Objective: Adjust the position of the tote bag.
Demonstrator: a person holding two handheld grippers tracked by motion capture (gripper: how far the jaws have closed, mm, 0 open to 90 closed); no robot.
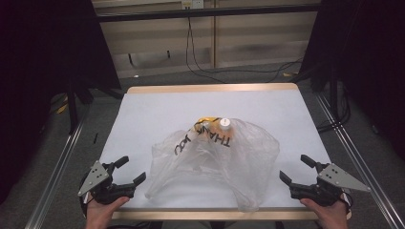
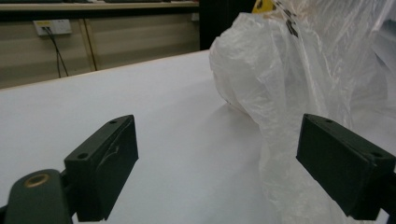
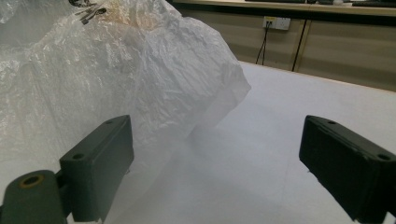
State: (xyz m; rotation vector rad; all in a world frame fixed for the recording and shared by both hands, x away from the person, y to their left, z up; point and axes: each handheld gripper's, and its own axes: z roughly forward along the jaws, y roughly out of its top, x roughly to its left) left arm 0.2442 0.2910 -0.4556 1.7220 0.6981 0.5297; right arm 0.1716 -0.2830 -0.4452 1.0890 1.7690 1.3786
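Note:
A crumpled translucent plastic bag (image 1: 215, 162) with black lettering lies in the middle of the white table (image 1: 143, 109). Something yellow with a white cap (image 1: 224, 123) shows at the bag's far top. My left gripper (image 1: 130, 171) rests at the near left corner, open, with nothing between its jaws. The bag's edge (image 2: 289, 93) sits just beside its right jaw in the left gripper view. My right gripper (image 1: 296, 169) stands open at the near right corner, also holding nothing. The bag (image 3: 116, 74) bulges beyond its left jaw in the right gripper view.
The table's wooden edge (image 1: 210, 88) runs along the far side. Cables (image 1: 200, 67) trail on the floor behind it. Metal rails (image 1: 57, 167) flank both sides. A wall socket (image 2: 51, 27) sits on the far wall.

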